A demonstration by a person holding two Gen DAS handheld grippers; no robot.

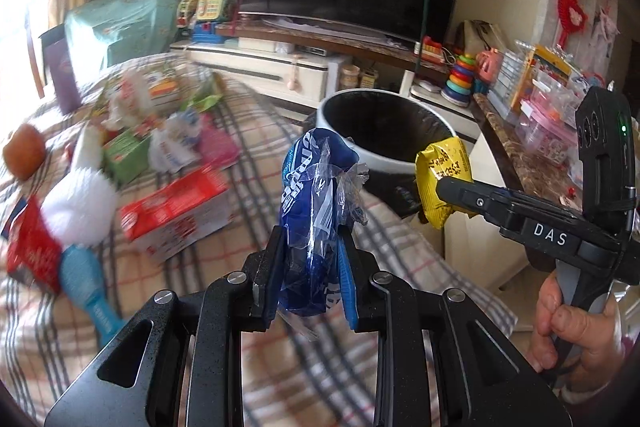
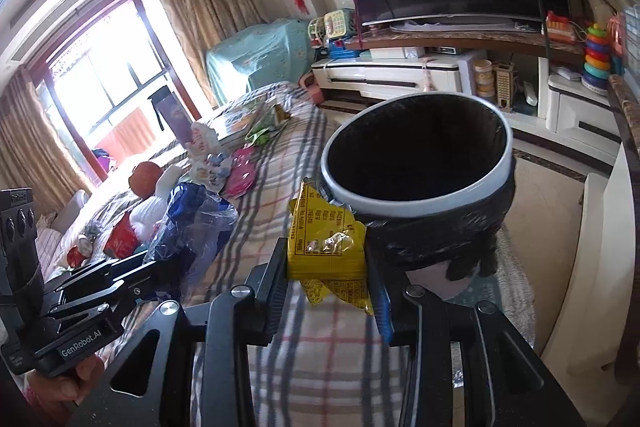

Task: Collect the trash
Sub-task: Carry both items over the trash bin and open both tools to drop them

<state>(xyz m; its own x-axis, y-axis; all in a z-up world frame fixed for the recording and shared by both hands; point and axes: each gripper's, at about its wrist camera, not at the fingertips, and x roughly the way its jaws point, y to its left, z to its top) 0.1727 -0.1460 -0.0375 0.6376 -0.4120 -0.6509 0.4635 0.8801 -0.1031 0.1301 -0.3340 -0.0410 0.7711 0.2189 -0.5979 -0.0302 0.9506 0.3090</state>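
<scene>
My left gripper (image 1: 310, 247) is shut on a crumpled blue plastic wrapper (image 1: 316, 195), held up above the plaid cloth. My right gripper (image 2: 328, 255) is shut on a yellow snack packet (image 2: 326, 243), seen from the left wrist view as the yellow packet (image 1: 442, 169) pinched in the right gripper (image 1: 436, 195). The blue wrapper (image 2: 196, 223) also shows in the right wrist view, in the left gripper (image 2: 160, 255). Just beyond both stands a white-rimmed trash bin (image 2: 416, 195) lined with a black bag, its mouth open; the trash bin (image 1: 380, 159) lies right behind the wrapper.
A plaid-covered table (image 1: 248, 131) carries a red box (image 1: 176, 211), a green box (image 1: 128, 155), a plush toy (image 1: 80, 203), an orange fruit (image 1: 24, 151) and more wrappers. A TV cabinet (image 1: 280, 67) with toys stands behind; a marble counter (image 1: 532, 155) runs along the right.
</scene>
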